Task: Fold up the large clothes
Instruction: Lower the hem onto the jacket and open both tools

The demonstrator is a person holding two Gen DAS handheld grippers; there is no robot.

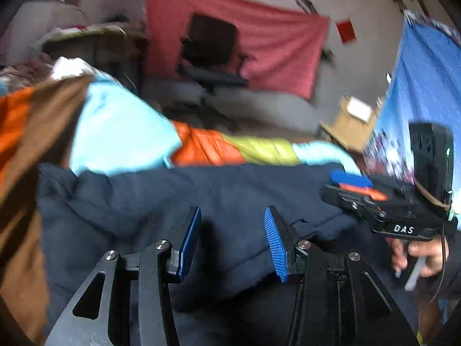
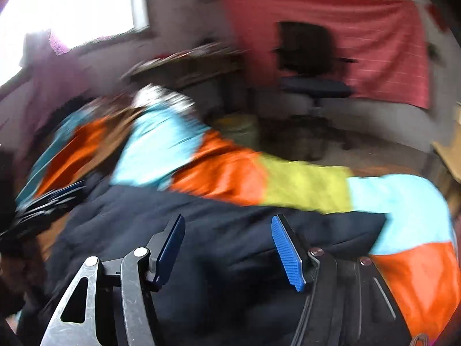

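A dark navy garment (image 1: 201, 201) lies crumpled on a patchwork cover (image 1: 121, 132) of light blue, orange, yellow and brown. My left gripper (image 1: 232, 243) hovers over the garment's near part, its blue pads apart with only cloth showing below the gap. To the right, a person's hand (image 1: 426, 256) holds my right gripper (image 1: 343, 183) at the garment's right edge. In the right wrist view my right gripper (image 2: 229, 249) stands open above the navy garment (image 2: 230, 225), nothing pinched. My left gripper (image 2: 49, 199) is a dark blur at the left edge.
A black office chair (image 1: 210, 49) stands in front of a red cloth (image 1: 273, 40) hung on the far wall. A cardboard box (image 1: 351, 121) and a blue patterned cloth (image 1: 417, 86) are at the right. A bright window (image 2: 66, 8) is at upper left.
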